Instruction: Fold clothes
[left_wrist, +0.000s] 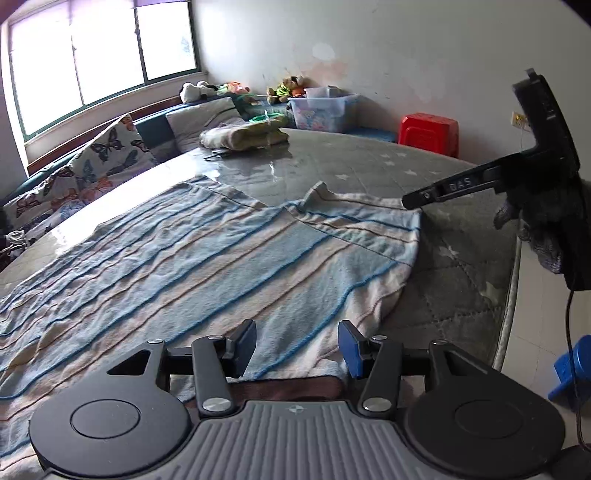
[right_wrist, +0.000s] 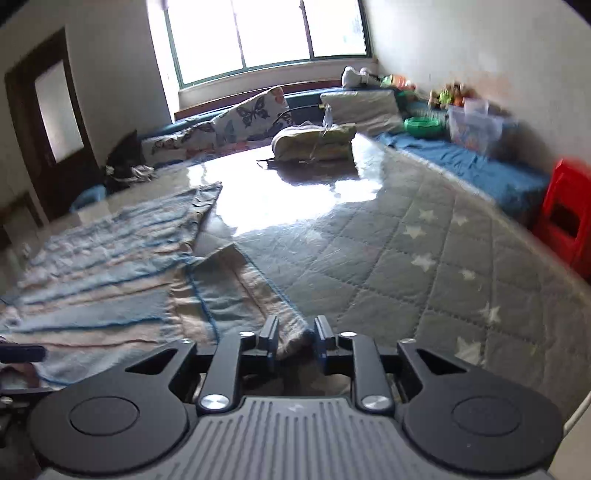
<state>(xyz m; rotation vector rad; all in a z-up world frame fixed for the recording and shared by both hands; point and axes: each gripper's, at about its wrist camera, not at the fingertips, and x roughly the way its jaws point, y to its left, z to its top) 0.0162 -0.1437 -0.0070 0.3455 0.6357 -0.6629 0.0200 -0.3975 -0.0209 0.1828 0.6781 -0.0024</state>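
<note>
- A striped blue-and-cream garment (left_wrist: 207, 258) lies spread flat on the quilted star-print mattress (left_wrist: 461, 295); its near and left ends run off the edge of the left wrist view, so I cannot say what kind of garment it is.
- The left tool (left_wrist: 297, 349) hovers over the near hem with its jaws wide apart, gripping nothing.
- The right tool (right_wrist: 295, 338) has a cloth corner bunched between its jaws, which stand narrowly apart; whether they actually pinch it I cannot tell.
- From the left, that tool's tips (left_wrist: 413, 201) meet the far corner, and a grey gloved hand (left_wrist: 535, 229) holds it, half cut off.
- A folded pile (left_wrist: 245, 134) sits further up the bed.
- The right wrist view is blurred toward the red stool (right_wrist: 565, 214).
</note>
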